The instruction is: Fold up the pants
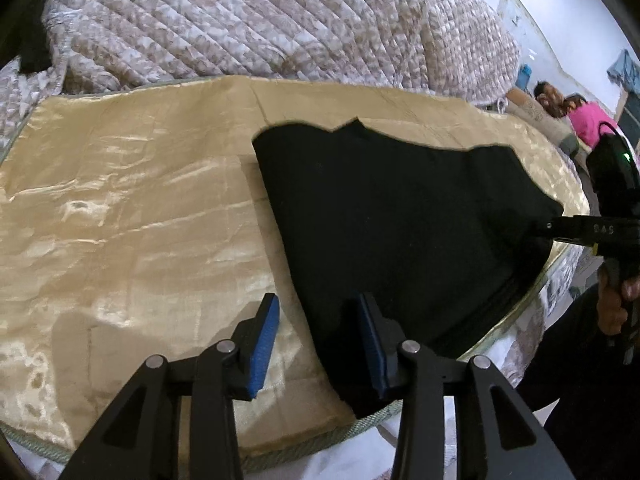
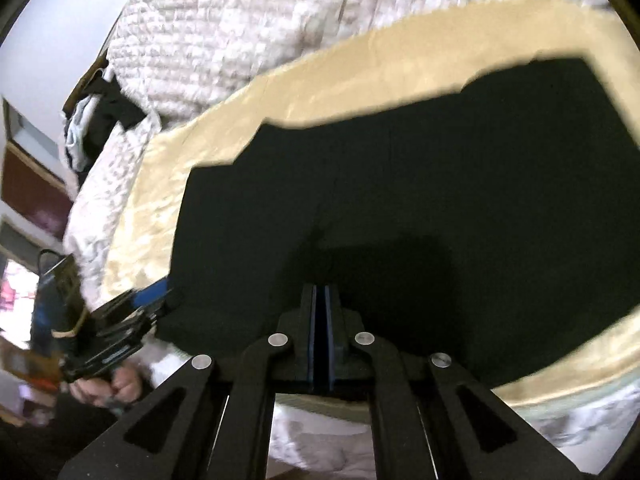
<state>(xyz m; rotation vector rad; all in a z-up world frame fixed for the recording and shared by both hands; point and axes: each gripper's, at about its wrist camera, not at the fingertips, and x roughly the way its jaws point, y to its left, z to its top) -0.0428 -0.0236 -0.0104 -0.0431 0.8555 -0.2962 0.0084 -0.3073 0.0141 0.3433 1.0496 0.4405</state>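
Pants lie centre-right on gold bed cover, apparently folded once w/ more left; left tool apart at near corner, right tool clamped together on pants edge.

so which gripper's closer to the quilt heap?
Left. The left gripper hangs open at the near-left corner of the black pants, facing the quilt across the gold sheet. The right gripper sits shut at the pants' right edge.

pants on mat, quilt behind
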